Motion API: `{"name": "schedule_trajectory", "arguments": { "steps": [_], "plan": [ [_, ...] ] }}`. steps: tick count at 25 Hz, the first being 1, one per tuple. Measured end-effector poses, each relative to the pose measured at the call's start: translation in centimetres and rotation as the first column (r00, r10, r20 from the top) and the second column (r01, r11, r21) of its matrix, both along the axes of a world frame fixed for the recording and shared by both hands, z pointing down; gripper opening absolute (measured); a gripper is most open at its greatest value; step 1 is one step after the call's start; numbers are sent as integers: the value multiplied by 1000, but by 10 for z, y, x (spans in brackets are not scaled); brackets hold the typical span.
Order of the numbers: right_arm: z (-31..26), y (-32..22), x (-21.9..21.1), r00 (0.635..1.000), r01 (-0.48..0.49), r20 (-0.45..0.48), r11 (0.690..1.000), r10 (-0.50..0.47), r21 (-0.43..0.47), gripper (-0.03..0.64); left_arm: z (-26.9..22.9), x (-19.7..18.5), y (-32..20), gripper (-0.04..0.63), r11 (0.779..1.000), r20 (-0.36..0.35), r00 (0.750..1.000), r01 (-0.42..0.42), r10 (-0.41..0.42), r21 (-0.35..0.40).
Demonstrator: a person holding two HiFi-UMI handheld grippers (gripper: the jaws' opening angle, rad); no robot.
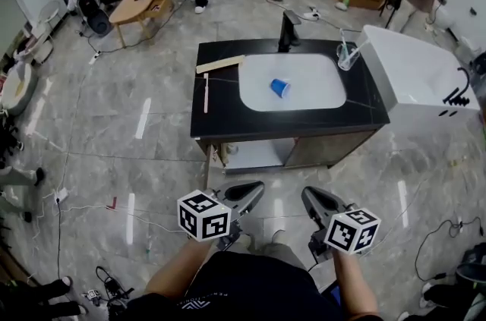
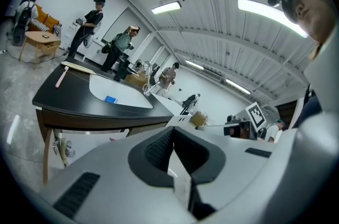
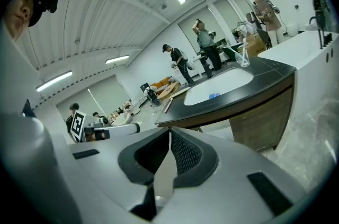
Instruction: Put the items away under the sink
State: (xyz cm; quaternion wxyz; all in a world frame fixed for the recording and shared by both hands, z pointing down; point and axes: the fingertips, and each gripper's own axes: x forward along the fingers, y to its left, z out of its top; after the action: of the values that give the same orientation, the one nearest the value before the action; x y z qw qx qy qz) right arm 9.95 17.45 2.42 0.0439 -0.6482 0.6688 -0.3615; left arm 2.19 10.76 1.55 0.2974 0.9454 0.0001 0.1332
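The blue cup (image 1: 280, 87) lies on its side in the white basin (image 1: 311, 101) of the black-topped sink counter (image 1: 220, 111). A wooden board (image 1: 220, 64) and a thin stick (image 1: 205, 92) rest on the counter's left side, and a clear glass (image 1: 346, 58) stands at its far right corner. The open shelf (image 1: 254, 155) shows below. The left gripper (image 1: 254, 192) and the right gripper (image 1: 307, 195) hang side by side, well short of the counter, each with its jaws pressed together on nothing.
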Motion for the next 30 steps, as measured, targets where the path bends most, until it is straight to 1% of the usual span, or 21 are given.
{"name": "schedule_trajectory", "arguments": {
  "steps": [2, 3, 7, 12, 16, 19, 21, 24, 27, 30],
  "plan": [
    [-3, -1, 9, 999, 37, -9, 999, -37, 11, 38, -4, 10, 0, 8, 999, -24, 999, 39, -40, -25],
    [-5, -2, 14, 998, 55, -15, 998, -55, 17, 38, -7, 16, 0, 9, 998, -31, 998, 60, -60, -17],
    [-8, -2, 34, 994, 110, -24, 993, -110, 32, 38, -17, 34, 2, 9, 992, -43, 992, 117, -115, 55],
    [-6, -2, 49, 983, 181, -10, 983, -181, 37, 38, -14, 41, 8, 9, 977, -11, 980, 201, -201, 74],
    [-2, -9, 47, 966, 259, -6, 965, -259, 38, 38, -14, 36, 8, 9, 956, 4, 960, 280, -282, 82],
    [7, -16, 40, 950, 311, 4, 950, -311, 31, 38, -9, 25, 8, 9, 939, 22, 941, 336, -338, 81],
    [9, -22, 33, 941, 338, 15, 940, -339, 37, 38, -6, 13, 4, 9, 922, 37, 923, 379, -383, 76],
    [10, -36, 25, 931, 362, 25, 931, -363, 47, 38, -7, -2, -8, 9, 895, 46, 896, 437, -442, 92],
    [14, -51, 22, 928, 371, 22, 928, -372, 35, 38, -8, -8, -22, 9, 877, 33, 880, 470, -475, 99],
    [14, -69, 17, 923, 384, 8, 923, -385, 33, 37, -4, -9, -40, 9, 873, 31, 875, 479, -484, 93]
  ]
}}
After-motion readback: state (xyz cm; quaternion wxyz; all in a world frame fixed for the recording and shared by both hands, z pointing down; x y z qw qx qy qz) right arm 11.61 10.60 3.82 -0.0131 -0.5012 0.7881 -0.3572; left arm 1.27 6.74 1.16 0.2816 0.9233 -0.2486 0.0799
